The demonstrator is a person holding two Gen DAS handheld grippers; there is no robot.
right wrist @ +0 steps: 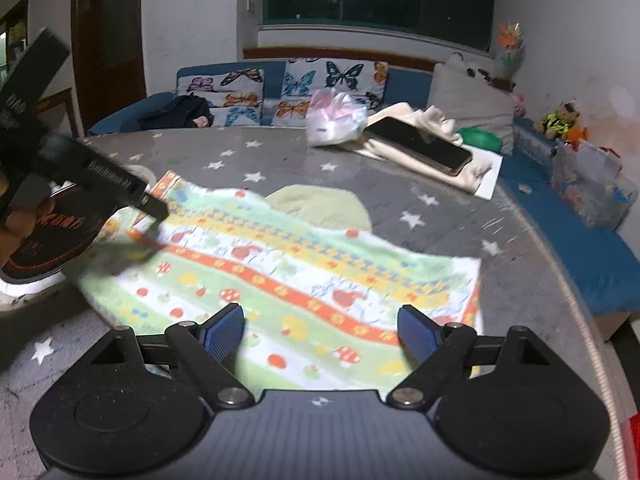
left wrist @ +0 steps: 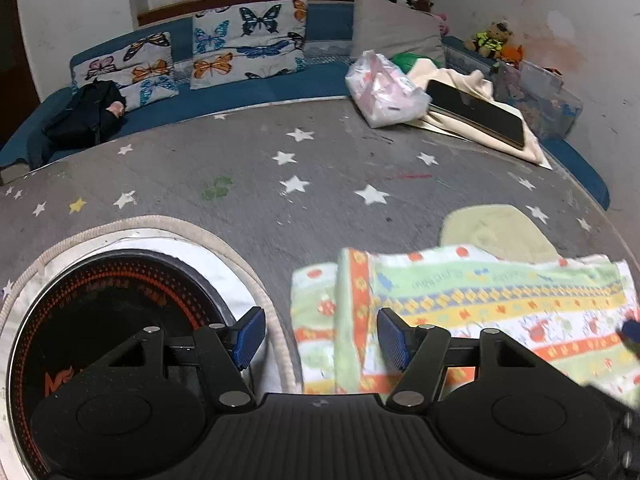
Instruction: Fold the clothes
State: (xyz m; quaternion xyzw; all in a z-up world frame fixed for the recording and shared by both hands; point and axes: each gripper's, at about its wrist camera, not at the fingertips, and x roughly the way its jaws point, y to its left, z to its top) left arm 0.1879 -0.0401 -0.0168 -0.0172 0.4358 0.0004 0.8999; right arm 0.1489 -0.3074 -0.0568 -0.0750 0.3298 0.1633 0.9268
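On a grey star-printed table (left wrist: 240, 168), catalogued by view.

Left wrist view:
- Left gripper (left wrist: 322, 336): blue-padded fingers (left wrist: 250, 336) spread wide, nothing between them; the right-hand pad lies over the patterned cloth's left edge, the other over the rope rim.
- Patterned cloth (left wrist: 480, 304): striped green, yellow, orange and white with fruit prints, at 3 o'clock of the gripper, lying flat, with its left edge folded over into a narrow flap.
- Pale green cloth (left wrist: 492, 228): at 1 o'clock, partly tucked under the patterned cloth's far edge.
- Round induction cooker (left wrist: 100, 320): at 9 o'clock, black with red markings, ringed by a rope rim (left wrist: 176, 224).
- Plastic bag (left wrist: 380, 88), dark phone (left wrist: 476, 112) on cream fabric (left wrist: 532, 144): far edge, 1 o'clock.
- Blue sofa (left wrist: 240, 92) with butterfly cushions (left wrist: 248, 44): 12 o'clock, behind the table.

Right wrist view:
- Right gripper (right wrist: 320, 336): fingers wide apart, empty, above the near edge of the patterned cloth (right wrist: 300, 280).
- Left gripper (right wrist: 148, 204): seen at 10 o'clock over the cloth's far-left corner; blurred.
- Pale green cloth (right wrist: 320, 208): at 12 o'clock, beyond the patterned cloth.
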